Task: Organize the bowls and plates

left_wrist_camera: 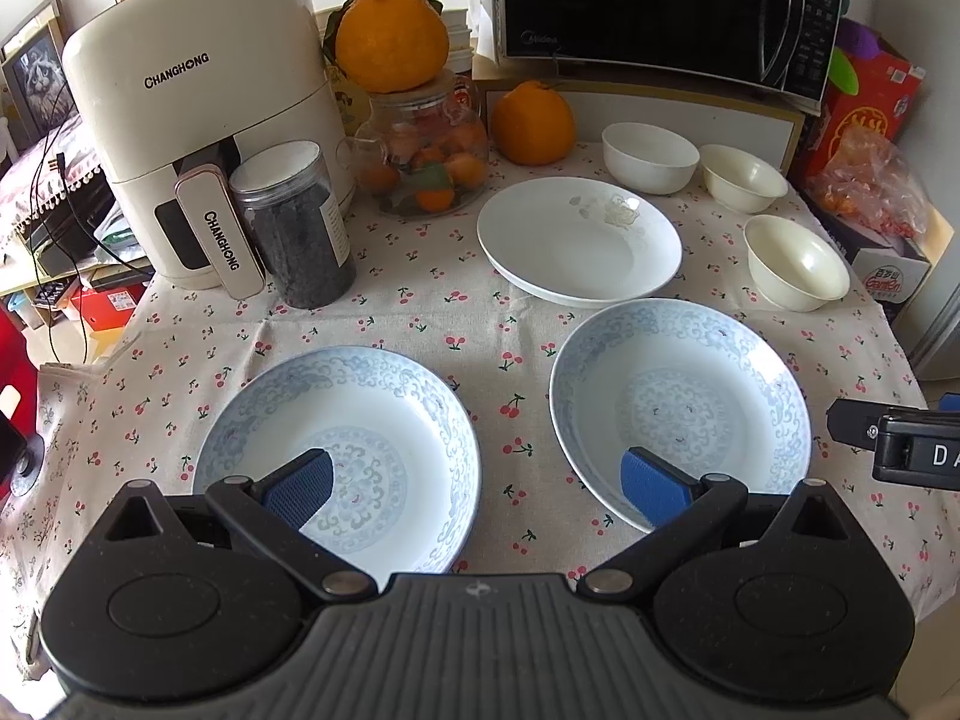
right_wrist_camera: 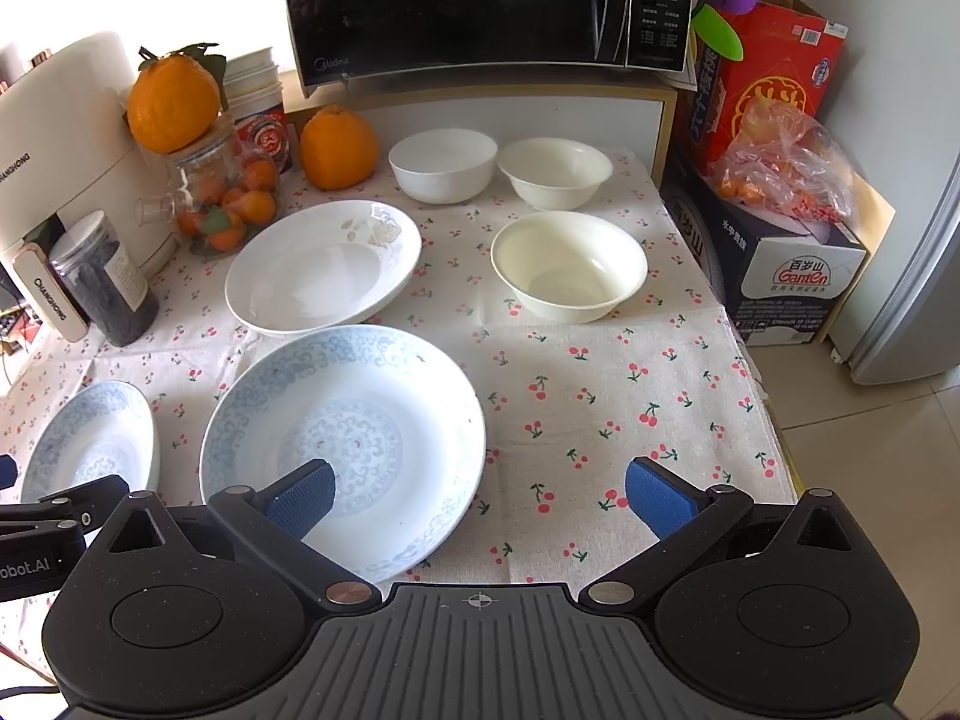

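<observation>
CHANGHONG marks the air fryer point(left_wrist_camera: 198, 114) at ten o'clock, Midea the microwave point(right_wrist_camera: 480, 6) at twelve. Your left gripper point(left_wrist_camera: 477, 483) and right gripper point(right_wrist_camera: 480, 495) hover spread wide, empty, over blue-patterned plates point(left_wrist_camera: 678, 414); bowls point(right_wrist_camera: 567, 264) sit at one o'clock.

Blue-patterned plates point(left_wrist_camera: 372, 396), cherry-print tablecloth point(left_wrist_camera: 420, 312)

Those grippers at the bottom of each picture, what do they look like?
Both the left gripper and right gripper match: matte black plastic, a ribbed grey centre, round side hubs, silver pivot pins, and angled arms ending in blue textured fingers. White lettering marks their sides.
</observation>
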`<control>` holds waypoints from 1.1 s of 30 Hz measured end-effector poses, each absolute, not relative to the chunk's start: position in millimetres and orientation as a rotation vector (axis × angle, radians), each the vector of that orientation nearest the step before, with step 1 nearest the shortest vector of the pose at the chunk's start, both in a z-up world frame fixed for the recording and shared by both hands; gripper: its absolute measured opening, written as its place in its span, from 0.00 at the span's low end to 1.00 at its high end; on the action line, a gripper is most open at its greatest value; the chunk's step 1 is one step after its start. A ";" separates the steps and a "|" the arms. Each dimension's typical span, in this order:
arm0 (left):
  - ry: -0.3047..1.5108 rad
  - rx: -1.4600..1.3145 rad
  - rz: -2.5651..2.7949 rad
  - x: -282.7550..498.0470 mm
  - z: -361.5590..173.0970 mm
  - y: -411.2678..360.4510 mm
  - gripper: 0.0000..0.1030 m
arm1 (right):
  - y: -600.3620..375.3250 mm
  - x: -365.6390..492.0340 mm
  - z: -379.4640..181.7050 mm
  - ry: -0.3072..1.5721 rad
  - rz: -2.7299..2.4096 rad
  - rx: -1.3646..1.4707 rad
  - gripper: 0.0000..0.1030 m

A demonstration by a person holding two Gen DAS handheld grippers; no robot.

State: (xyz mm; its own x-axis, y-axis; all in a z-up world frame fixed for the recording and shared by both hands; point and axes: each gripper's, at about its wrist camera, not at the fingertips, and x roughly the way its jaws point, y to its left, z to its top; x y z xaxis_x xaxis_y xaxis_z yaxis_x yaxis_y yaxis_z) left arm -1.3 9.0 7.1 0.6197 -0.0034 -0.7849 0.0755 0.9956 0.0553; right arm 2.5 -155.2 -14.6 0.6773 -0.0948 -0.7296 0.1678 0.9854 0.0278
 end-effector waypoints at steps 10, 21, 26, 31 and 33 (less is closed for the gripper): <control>0.903 0.093 -0.049 -0.4 6.0 8.6 1.00 | -155.0 1.9 -14.3 0.809 -0.143 0.089 1.00; 0.901 0.103 -0.092 2.5 4.6 4.7 1.00 | -156.7 4.4 -15.4 0.811 -0.128 0.088 1.00; 0.888 0.082 -0.172 14.1 4.5 7.9 0.97 | -164.0 10.4 -17.7 0.824 -0.079 0.141 1.00; 0.911 0.051 -0.244 27.9 -5.7 11.6 0.92 | -176.6 16.2 -24.2 0.825 -0.036 0.219 1.00; 0.931 0.035 -0.282 33.5 -9.8 12.7 0.86 | -182.0 19.3 -27.0 0.830 -0.019 0.255 1.00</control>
State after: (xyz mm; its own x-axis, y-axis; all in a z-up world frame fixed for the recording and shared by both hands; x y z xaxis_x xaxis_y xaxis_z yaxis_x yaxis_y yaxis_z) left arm 33.5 12.7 -9.8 0.5631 -0.2240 -0.7954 0.2544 0.9628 -0.0911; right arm 19.3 -182.0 -27.0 0.6763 0.0825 -0.7320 0.1161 0.9693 0.2166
